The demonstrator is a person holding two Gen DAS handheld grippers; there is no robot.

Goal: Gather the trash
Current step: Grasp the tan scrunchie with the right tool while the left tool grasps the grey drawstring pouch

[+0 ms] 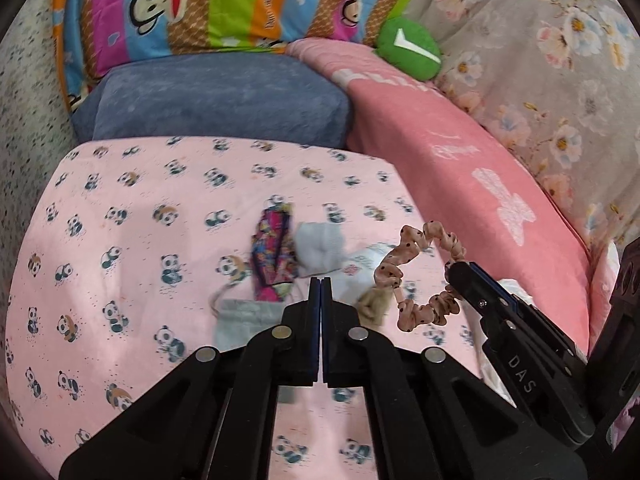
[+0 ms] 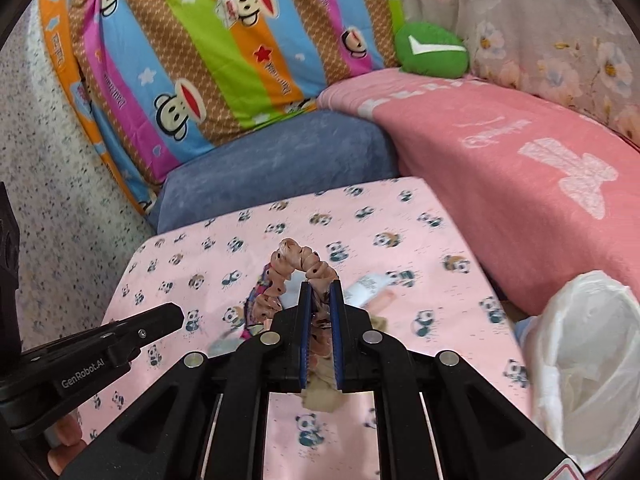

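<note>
we see the panda-print sheet (image 1: 120,240) spread flat, its near edge cut off by our own gripper frames in both views. to its right the white plastic bag (image 2: 584,360) stands with its mouth open, its lower part running out of the right wrist view; in the left wrist view only a sliver of it shows behind the right gripper. the small pile on the sheet is blurred: we make out a colourful wrapper (image 1: 272,256), a pale crumpled tissue (image 1: 322,248) touching it and a grey pouch (image 1: 244,320), but the printed white piece beside them is too smeared to name. the right gripper (image 2: 320,292) is clamped on the pink dotted scrunchie (image 1: 416,276), which hangs lifted off the sheet as a loop, its long axis running away from the gripper toward the pillows; a beige tuft below it is partly hidden between the fingers. the left gripper (image 1: 321,280) has its fingers pressed together on nothing, above the pile.
</note>
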